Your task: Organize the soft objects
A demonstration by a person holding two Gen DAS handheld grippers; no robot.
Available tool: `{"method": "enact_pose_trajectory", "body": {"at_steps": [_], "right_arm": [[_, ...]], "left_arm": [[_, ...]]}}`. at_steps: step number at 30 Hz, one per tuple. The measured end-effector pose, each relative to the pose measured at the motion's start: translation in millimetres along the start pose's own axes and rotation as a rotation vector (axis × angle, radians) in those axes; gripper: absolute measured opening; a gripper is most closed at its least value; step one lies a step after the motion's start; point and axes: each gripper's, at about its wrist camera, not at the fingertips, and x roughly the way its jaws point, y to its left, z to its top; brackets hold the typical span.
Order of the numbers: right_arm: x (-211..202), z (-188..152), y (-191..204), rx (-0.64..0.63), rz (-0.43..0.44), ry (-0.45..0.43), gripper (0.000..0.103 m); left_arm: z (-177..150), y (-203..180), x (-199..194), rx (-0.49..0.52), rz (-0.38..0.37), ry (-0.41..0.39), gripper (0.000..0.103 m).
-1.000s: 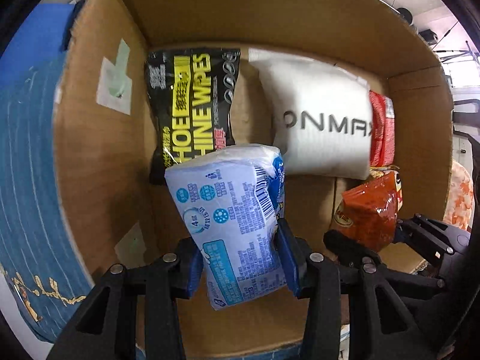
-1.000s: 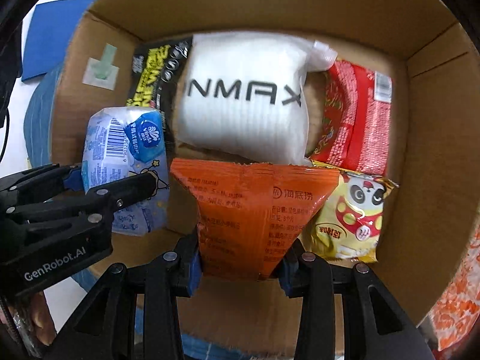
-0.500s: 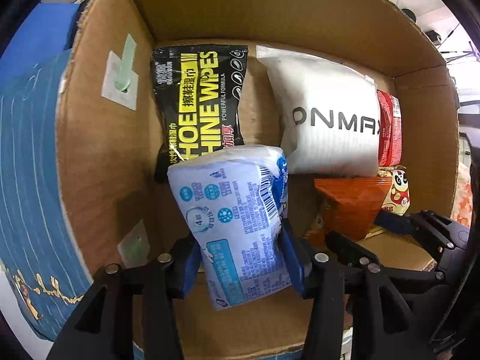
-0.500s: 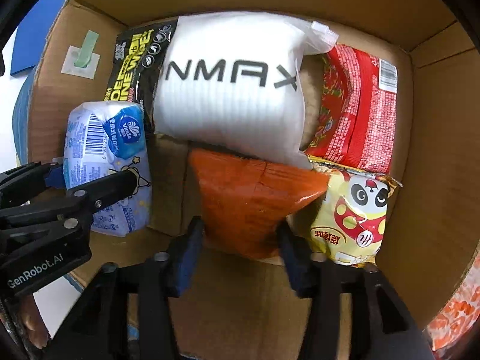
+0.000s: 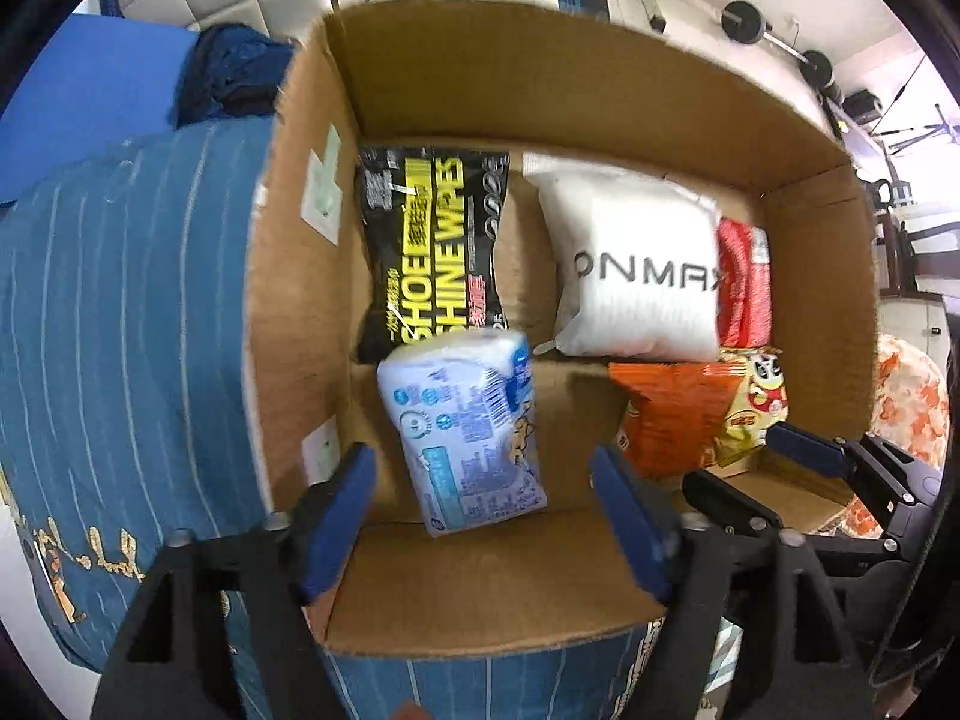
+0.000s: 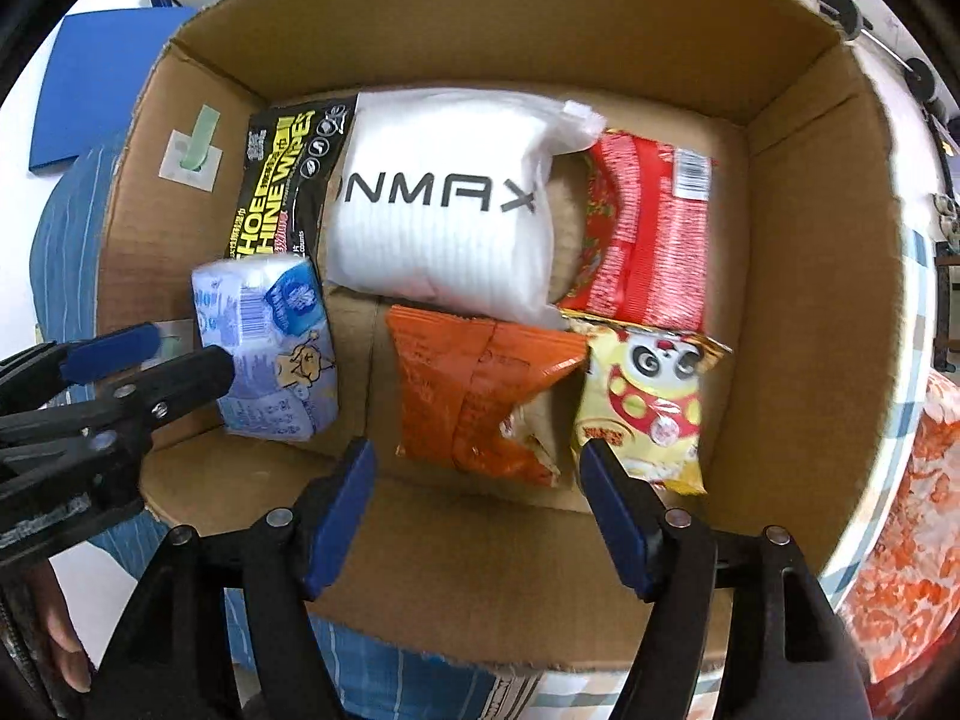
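A cardboard box (image 5: 300,312) (image 6: 798,300) holds soft packs. A pale blue tissue pack (image 5: 465,426) (image 6: 270,354) lies at its front left, free between the wide-open jaws of my left gripper (image 5: 483,480) (image 6: 144,354). An orange snack bag (image 6: 480,390) (image 5: 672,414) lies at the front middle, just ahead of my open, empty right gripper (image 6: 477,474) (image 5: 768,462). Behind lie black shoe wipes (image 5: 432,252) (image 6: 276,186), a white ONMAX pack (image 5: 630,276) (image 6: 444,204), a red packet (image 6: 648,234) (image 5: 744,282) and a yellow panda snack bag (image 6: 648,402) (image 5: 756,402).
The box stands on a blue striped cloth (image 5: 120,330). A dark blue mat (image 5: 78,102) lies at the far left. An orange-patterned fabric (image 6: 906,534) lies to the right. Gym weights (image 5: 774,30) stand in the background.
Both grippers opened and pulled back out of the box. The tissue pack and the orange snack bag were let go and now rest on the box floor.
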Motion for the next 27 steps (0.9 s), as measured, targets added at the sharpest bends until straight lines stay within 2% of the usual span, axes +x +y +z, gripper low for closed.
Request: {"method": "enact_pose_trajectory", "body": {"at_steps": [1,3,5,7,9,15,18,23,27], "right_arm": [[-2.8,-2.5,-0.7,0.003,-0.003,-0.006,0.077],[-10.7,-9.0,-4.0,0.017,-0.018,-0.027,0.092],[-17.5,-14.5,-6.0,0.031,-0.032,-0.048,0.098],[-30.9,-21.8,-5.8,0.044,-0.05,-0.083,0.098],[-44.9,-24.7,-5.4,0.051,-0.059,-0.107,0.103],[-91.4,-48.2,-1.8,0.082,-0.065,-0.208,0.103],[-124.4,-72.2,-2.6,0.1,-0.057,-0.263,0.103],[-168.9,-111.0,-3.0,0.123,-0.028,-0.337,0.103],[-201.1,-145.3,-0.4,0.131,-0.022,-0.393,0.103]], "left_arm": [[-2.3,-0.9,-5.3,0.001,0.0,-0.016,0.083],[-6.8,-2.6,-15.9,0.002,0.003,-0.043,0.092],[-9.8,-2.7,-23.8,0.007,0.015,-0.066,0.102],[-15.1,-4.0,-32.8,0.018,0.031,-0.091,0.102],[-20.3,-4.8,-44.4,0.019,0.037,-0.118,0.102],[-45.7,-5.9,-87.0,0.014,0.047,-0.231,0.102],[-62.5,-12.2,-111.9,0.017,0.068,-0.299,0.102],[-103.8,-25.0,-161.9,0.033,0.115,-0.426,0.102],[-136.8,-33.8,-189.4,0.038,0.132,-0.493,0.102]]}}
